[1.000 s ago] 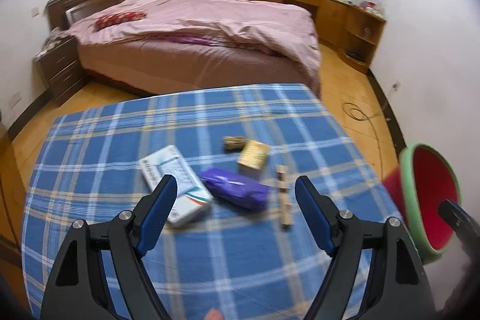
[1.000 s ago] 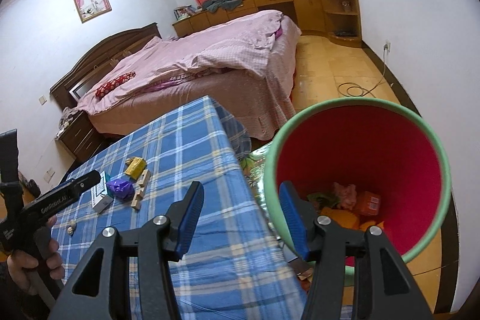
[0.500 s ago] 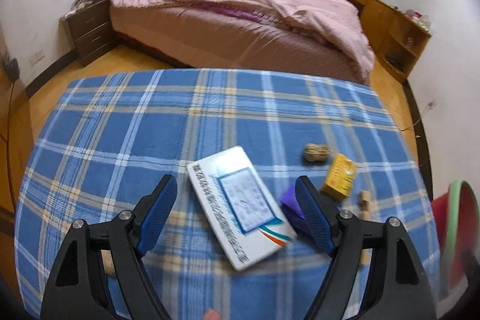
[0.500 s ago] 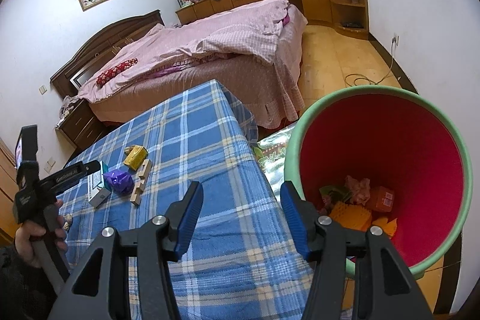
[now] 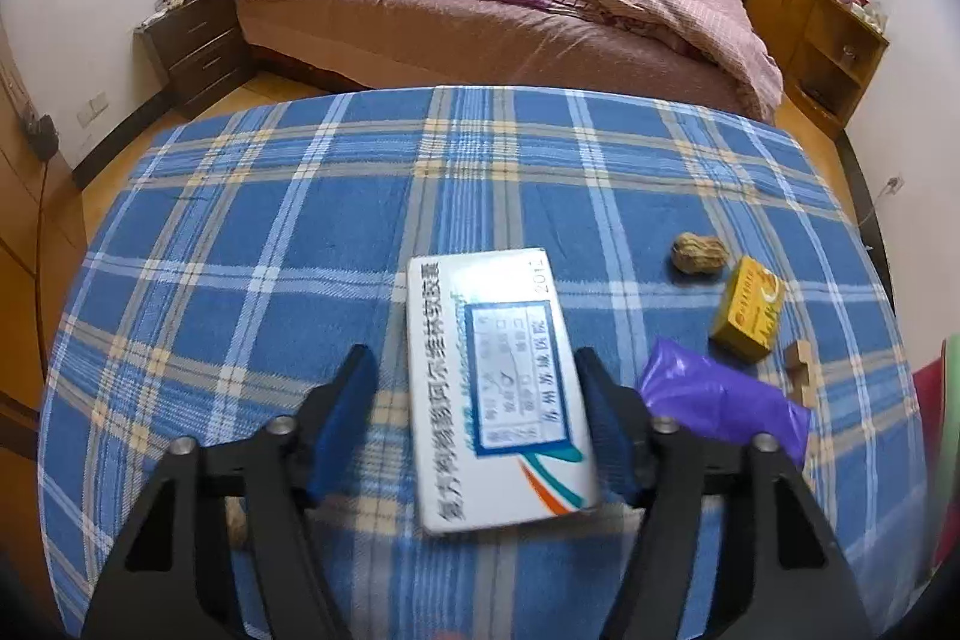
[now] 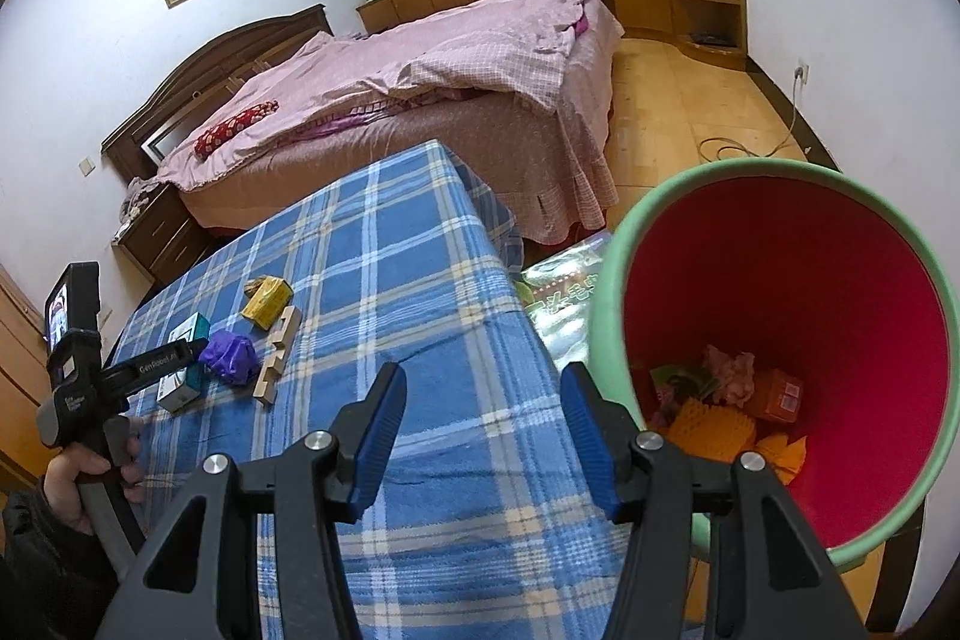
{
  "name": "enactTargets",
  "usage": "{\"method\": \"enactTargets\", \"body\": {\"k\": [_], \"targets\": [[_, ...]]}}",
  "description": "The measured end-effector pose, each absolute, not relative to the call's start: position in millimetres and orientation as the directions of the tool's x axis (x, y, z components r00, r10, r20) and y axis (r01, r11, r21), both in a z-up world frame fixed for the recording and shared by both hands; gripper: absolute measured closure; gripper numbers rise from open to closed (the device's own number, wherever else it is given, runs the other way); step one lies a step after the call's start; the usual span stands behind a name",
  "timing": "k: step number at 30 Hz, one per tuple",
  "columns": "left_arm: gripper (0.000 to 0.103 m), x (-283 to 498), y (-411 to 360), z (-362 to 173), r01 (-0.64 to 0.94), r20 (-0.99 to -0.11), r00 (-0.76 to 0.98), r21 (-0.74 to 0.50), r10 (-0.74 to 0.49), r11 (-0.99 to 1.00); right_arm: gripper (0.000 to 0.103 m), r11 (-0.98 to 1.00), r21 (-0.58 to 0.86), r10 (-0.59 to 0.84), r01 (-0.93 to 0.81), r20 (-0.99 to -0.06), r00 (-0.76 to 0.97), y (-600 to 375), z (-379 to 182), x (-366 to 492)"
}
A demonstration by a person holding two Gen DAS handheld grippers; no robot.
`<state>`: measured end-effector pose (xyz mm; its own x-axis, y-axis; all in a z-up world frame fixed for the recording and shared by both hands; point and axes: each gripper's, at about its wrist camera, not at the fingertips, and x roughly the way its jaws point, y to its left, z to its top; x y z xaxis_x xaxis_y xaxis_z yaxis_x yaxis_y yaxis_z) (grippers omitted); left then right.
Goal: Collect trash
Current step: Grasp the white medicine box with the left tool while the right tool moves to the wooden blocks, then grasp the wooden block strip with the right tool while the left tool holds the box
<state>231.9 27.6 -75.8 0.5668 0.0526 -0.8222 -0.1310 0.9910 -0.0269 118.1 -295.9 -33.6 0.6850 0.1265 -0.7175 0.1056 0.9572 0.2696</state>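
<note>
Tablecloth [image 5: 270,250] shows; purple bag [image 5: 720,400] partly hidden.

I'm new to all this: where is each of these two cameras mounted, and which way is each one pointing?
Left wrist view: rides the left gripper, looking along its open fingers down at the white medicine box on the blue plaid table, bed behind.
Right wrist view: rides the right gripper, facing the table edge and the red bin; the person's left hand shows holding the other gripper.
Shared: the white box, purple wrapper, yellow box, table and bed.
</note>
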Motion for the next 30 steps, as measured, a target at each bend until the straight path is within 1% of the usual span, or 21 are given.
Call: {"method": "enactTargets", "body": {"k": [1, 2, 3, 6, 8, 17, 26, 27, 30], "targets": [[0.047, 230, 28, -75, -0.119, -0.820, 0.570, -0.030, 0.044, 0.992, 0.046, 0.958, 0.269, 0.129, 0.102, -0.718, 0.684, -295, -33, 120], [0.051, 229, 28, -75, -0.103, -0.818, 0.575, -0.034, 0.031, 0.994, 0.046, 0.959, 0.268, 0.133, 0.095, -0.720, 0.681, -292, -33, 121], [0.052, 226, 28, -75, -0.089, -0.818, 0.576, -0.039, 0.019, 0.995, 0.046, 0.959, 0.267, 0.136, 0.091, -0.720, 0.680, -289, -34, 121], [0.052, 220, 32, -73, -0.067, -0.813, 0.582, -0.095, -0.038, 0.993, 0.046, 0.961, 0.265, 0.149, 0.073, -0.725, 0.673, -279, -34, 126], [0.052, 212, 37, -70, -0.067, -0.804, 0.592, -0.119, -0.056, 0.991, 0.046, 0.963, 0.262, 0.156, 0.060, -0.726, 0.670, -272, -33, 129], [0.052, 193, 50, -52, -0.078, -0.751, 0.658, -0.143, -0.057, 0.987, 0.046, 0.960, 0.281, 0.231, -0.019, -0.747, 0.623, -225, -42, 150], [0.052, 193, 57, -50, -0.075, -0.742, 0.664, -0.188, -0.092, 0.979, 0.046, 0.965, 0.249, 0.249, -0.081, -0.781, 0.573, -179, -57, 169], [0.052, 192, 57, -50, -0.072, -0.743, 0.663, -0.193, -0.097, 0.979, 0.047, 0.966, 0.243, 0.248, -0.086, -0.783, 0.570, -174, -58, 171], [0.052, 192, 58, -51, -0.071, -0.743, 0.661, -0.201, -0.105, 0.977, 0.055, 0.970, 0.222, 0.241, -0.103, -0.792, 0.561, -164, -63, 175]]}}
